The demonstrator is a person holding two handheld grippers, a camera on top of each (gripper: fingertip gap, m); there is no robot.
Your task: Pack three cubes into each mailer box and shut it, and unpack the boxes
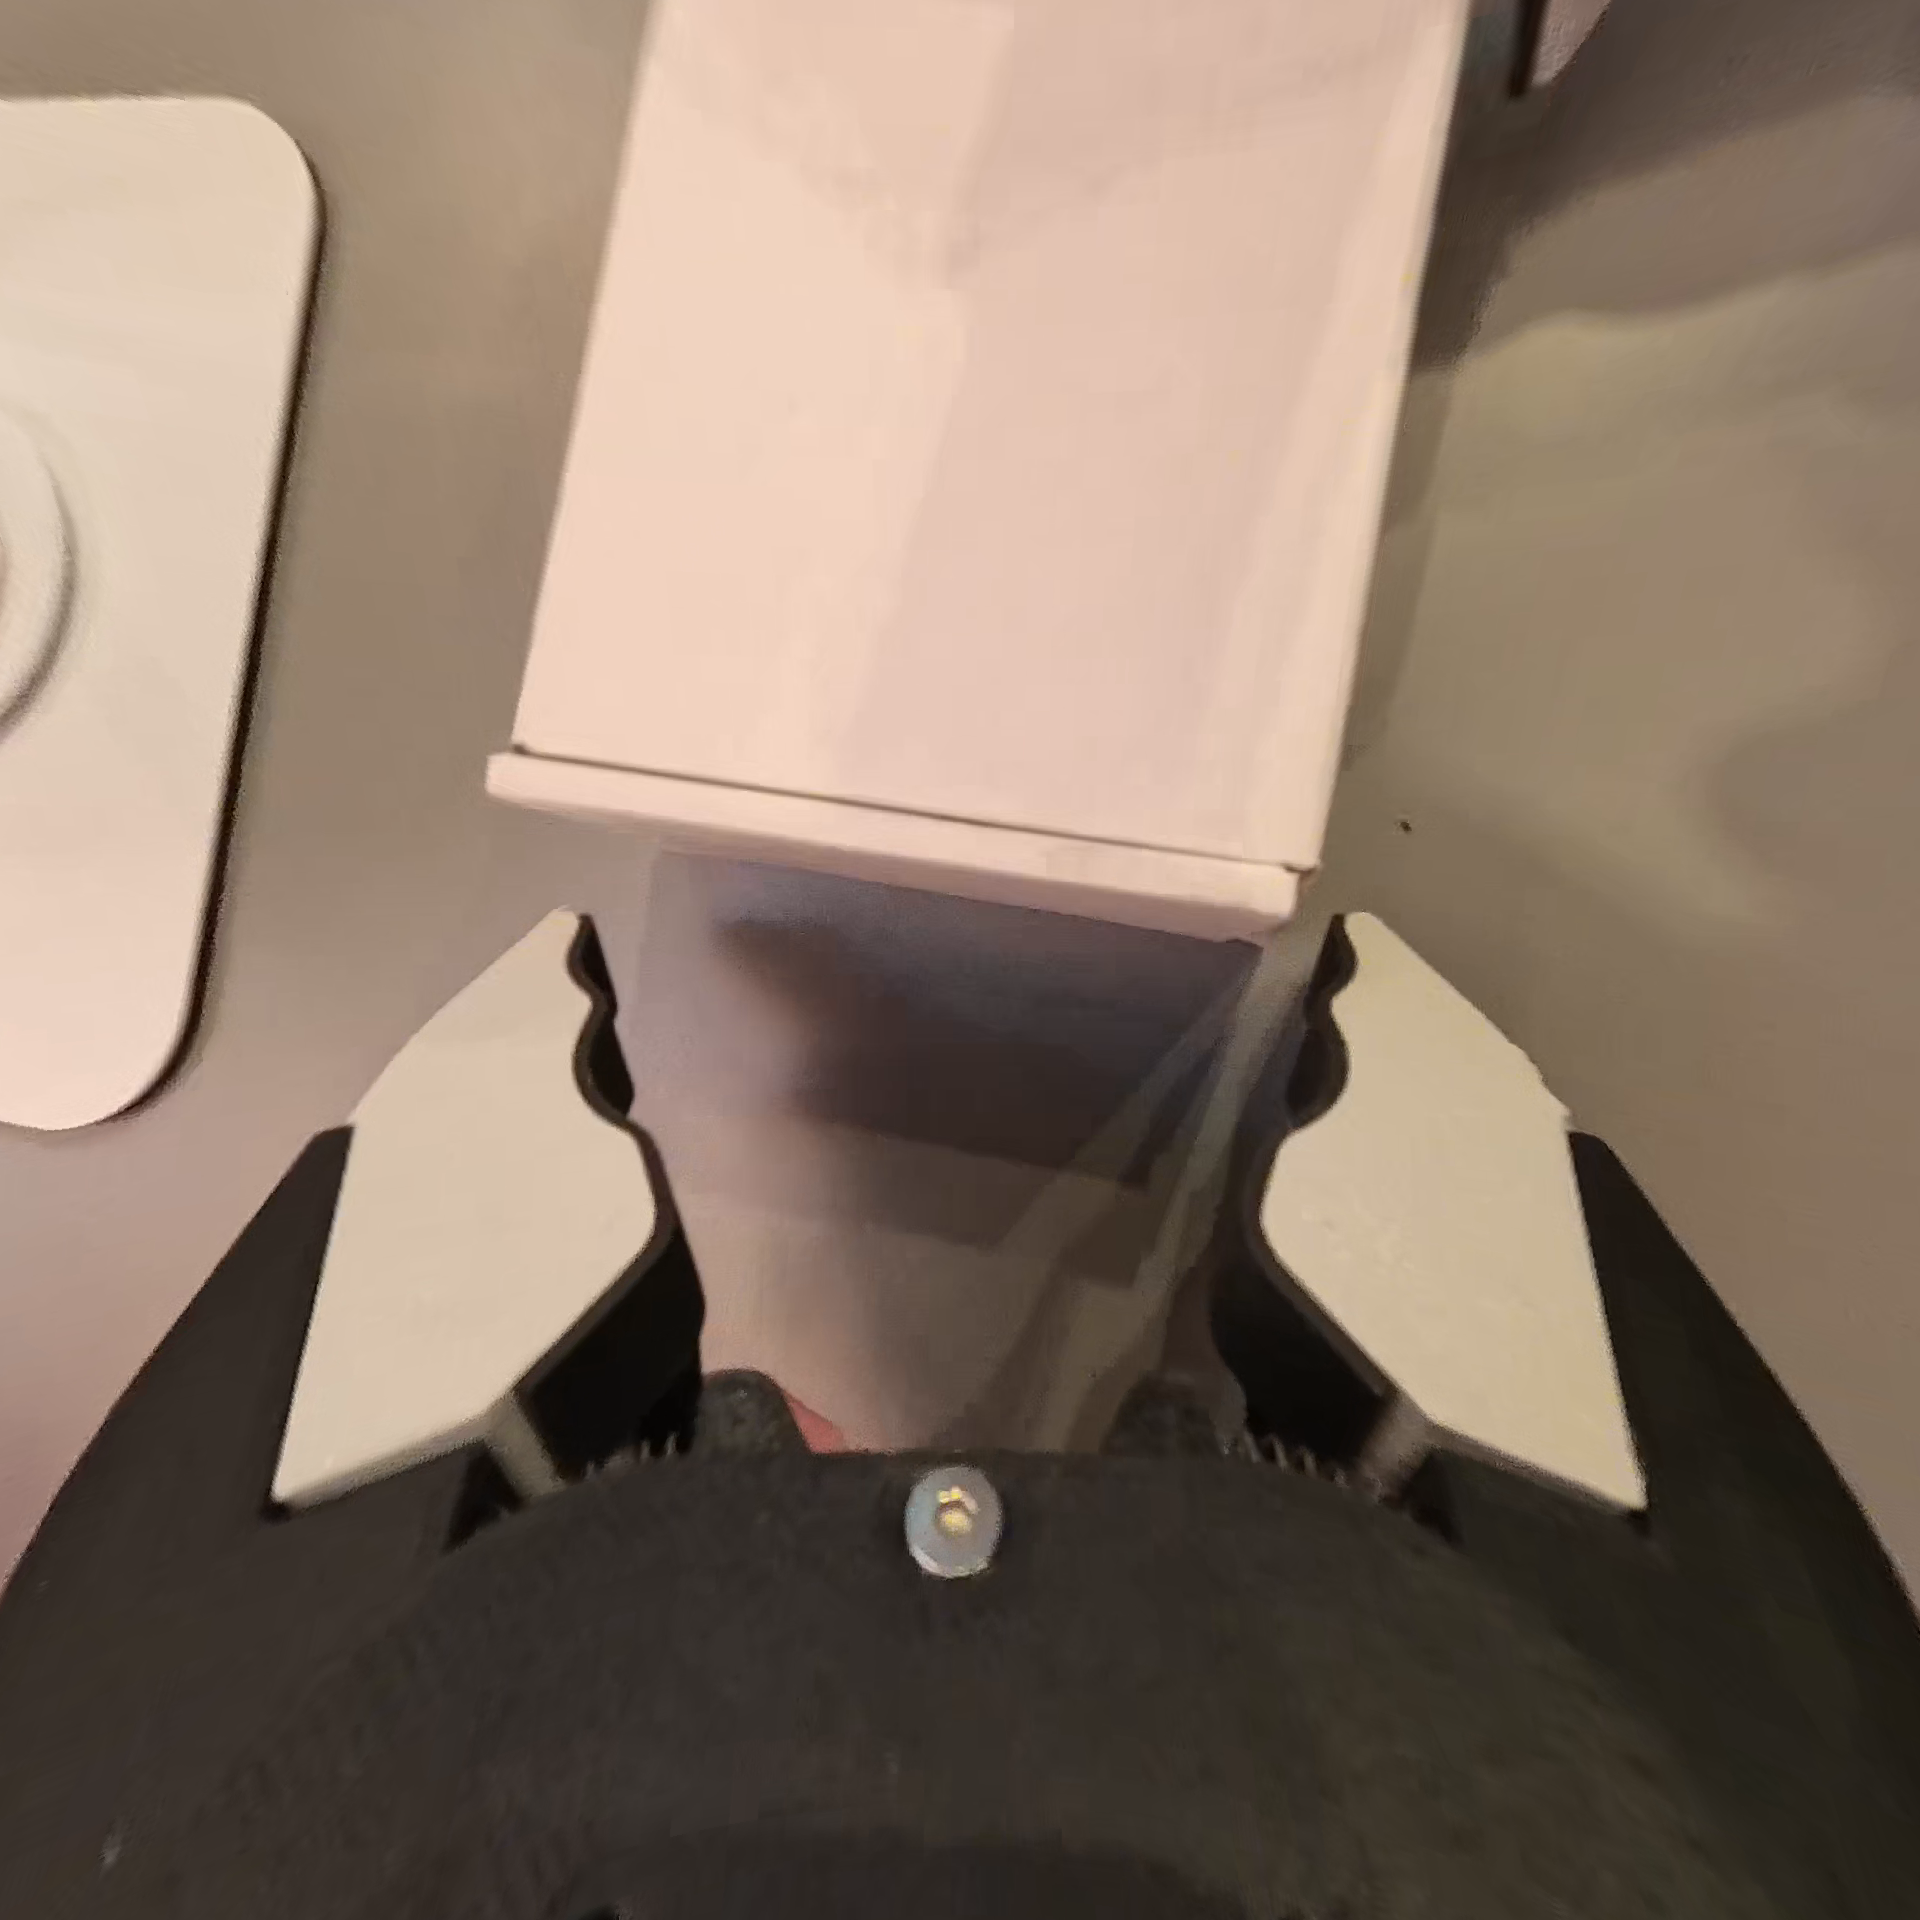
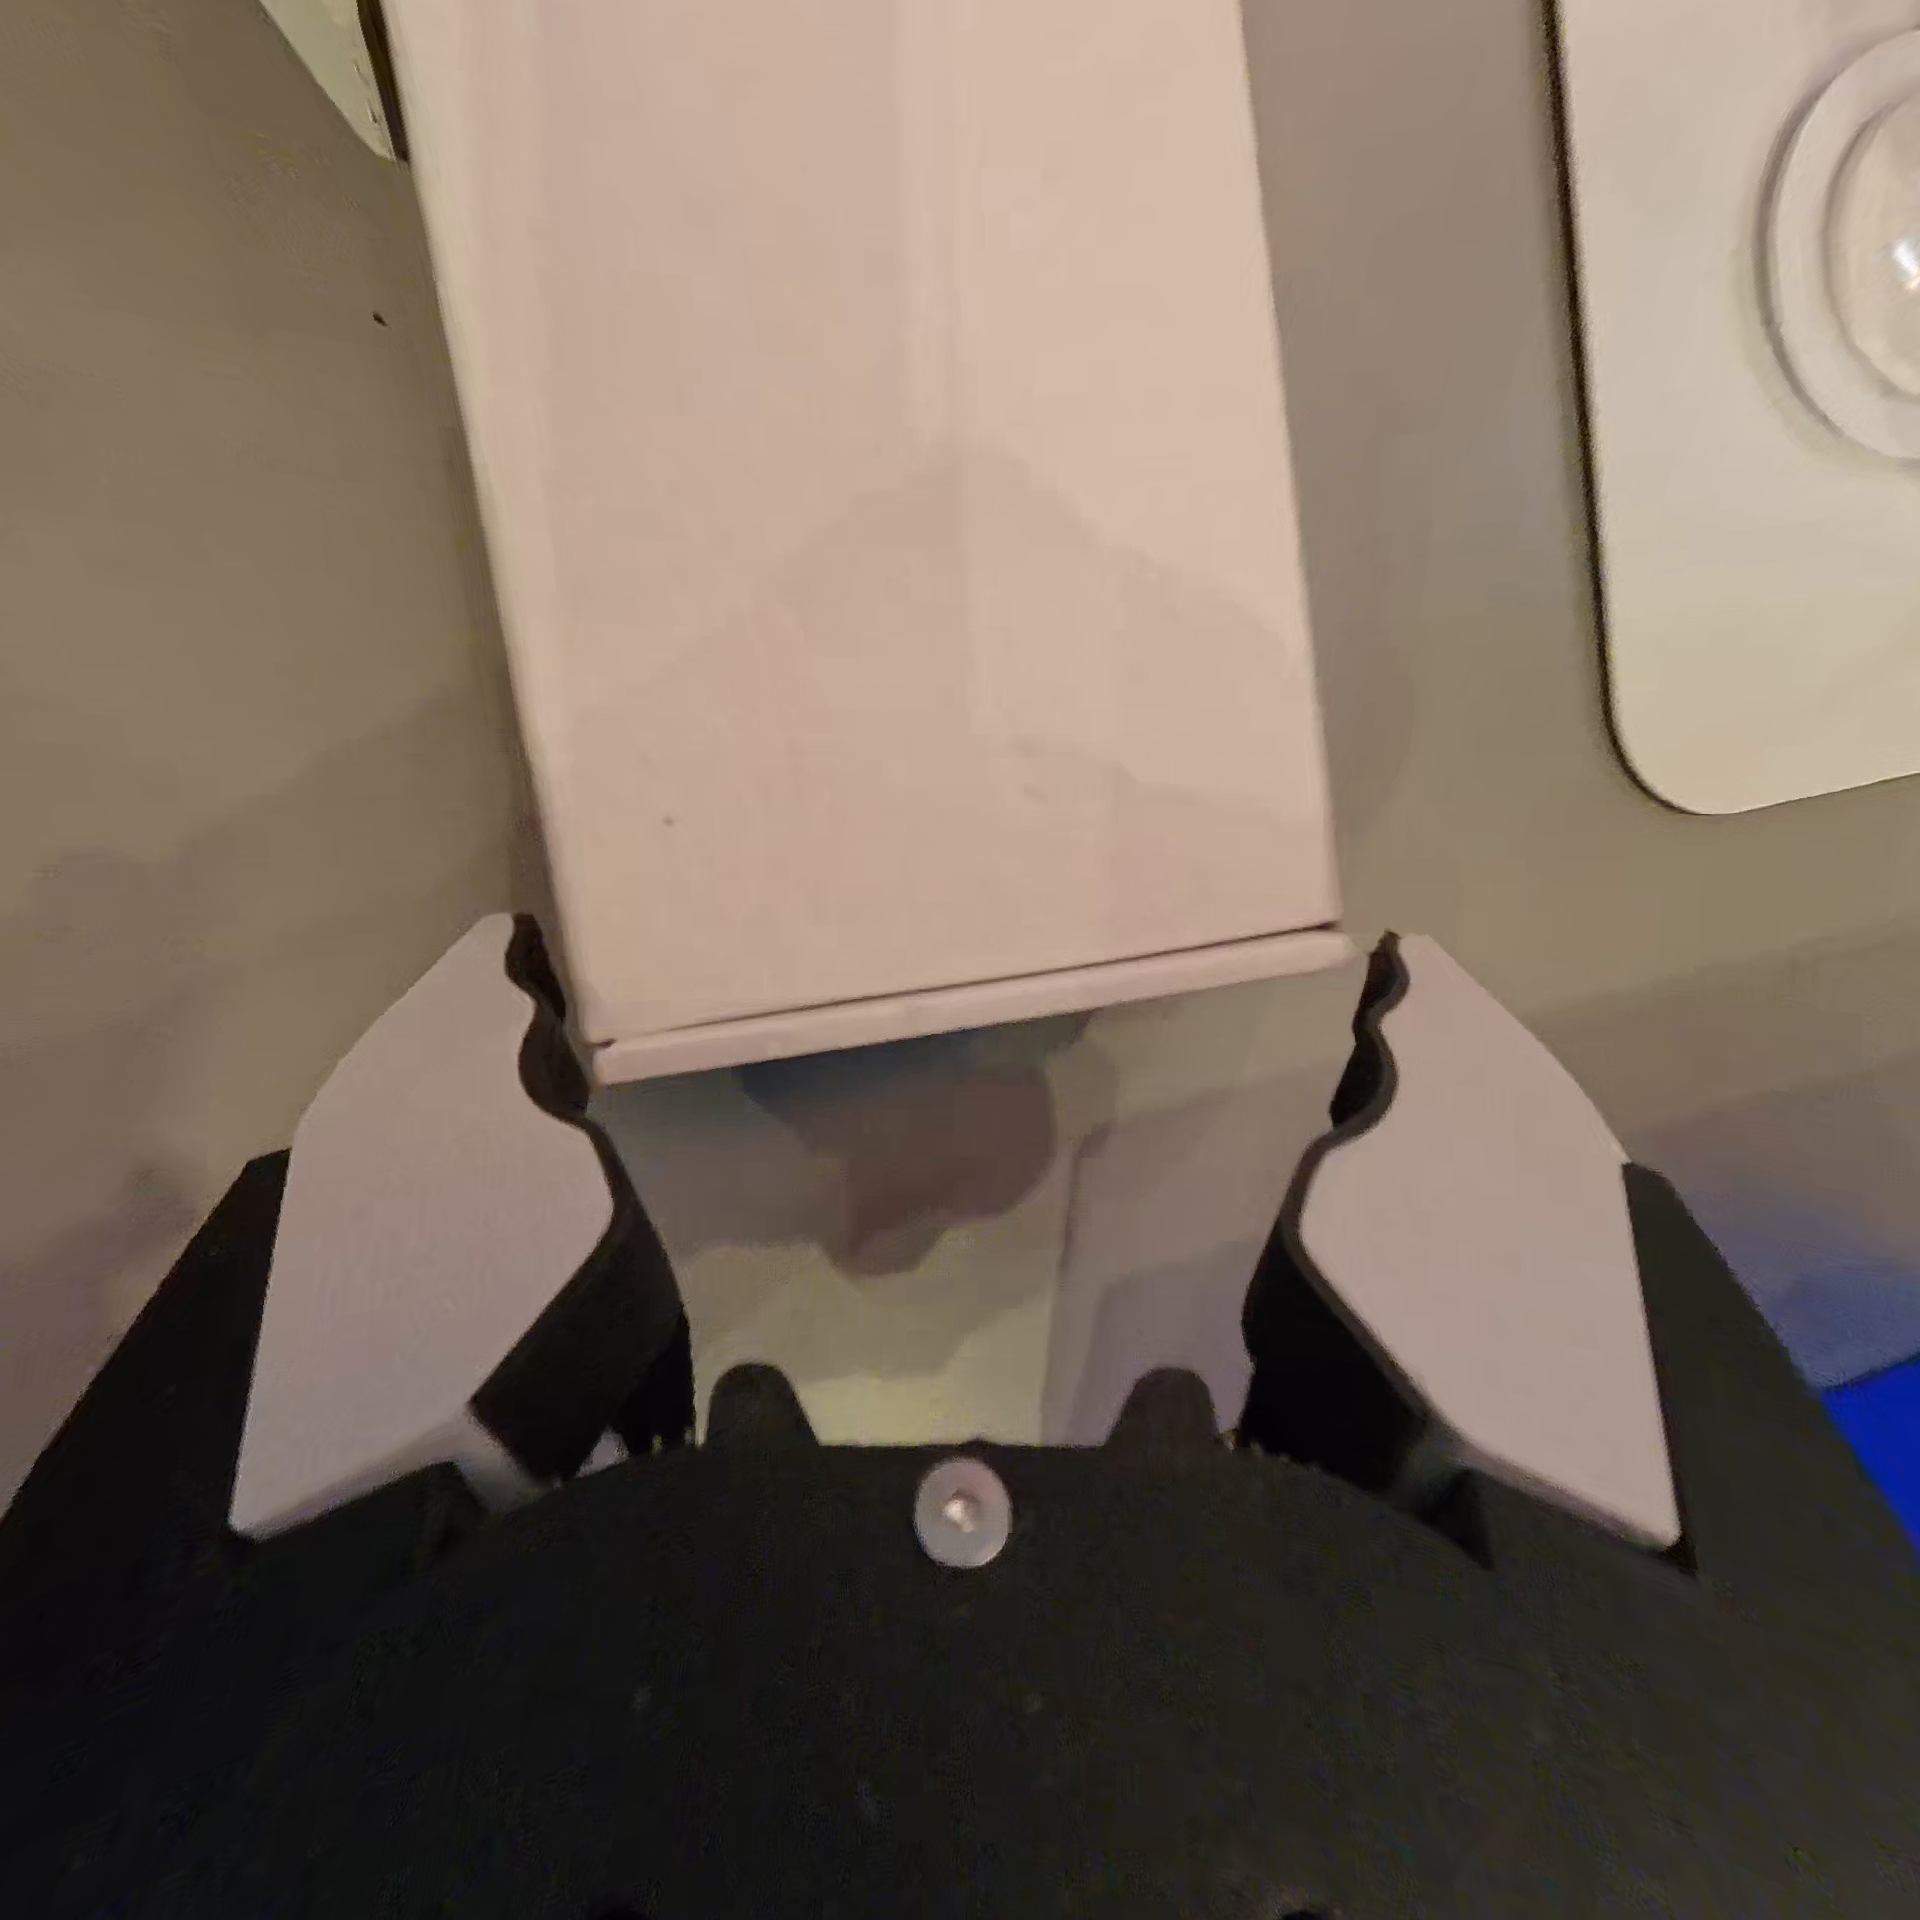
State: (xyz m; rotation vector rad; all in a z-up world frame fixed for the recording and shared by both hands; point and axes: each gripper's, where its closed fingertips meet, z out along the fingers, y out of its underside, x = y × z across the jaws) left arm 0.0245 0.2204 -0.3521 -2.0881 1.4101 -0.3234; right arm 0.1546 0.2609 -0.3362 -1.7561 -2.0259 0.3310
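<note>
A: Two grippers face a closed white mailer box [image 1: 935,499] on a grey table [image 1: 1662,623]. The left gripper [image 1: 956,935] has its fingers spread across the box's near end; whether they press it, I cannot tell.

B: And the right gripper [image 2: 956,945]?

A: Spread likewise, its left finger touching the box. No cubes show, so whether packing is done or unpacking begins is unclear. A white plate [image 2: 1766,416] lies beside the box

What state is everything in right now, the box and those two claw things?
white mailer box: lid shut, on the grey table.
left gripper: open, fingers either side of one box end.
right gripper: open, fingers either side of the other end.
white plate: flat on table, beside box.
</note>
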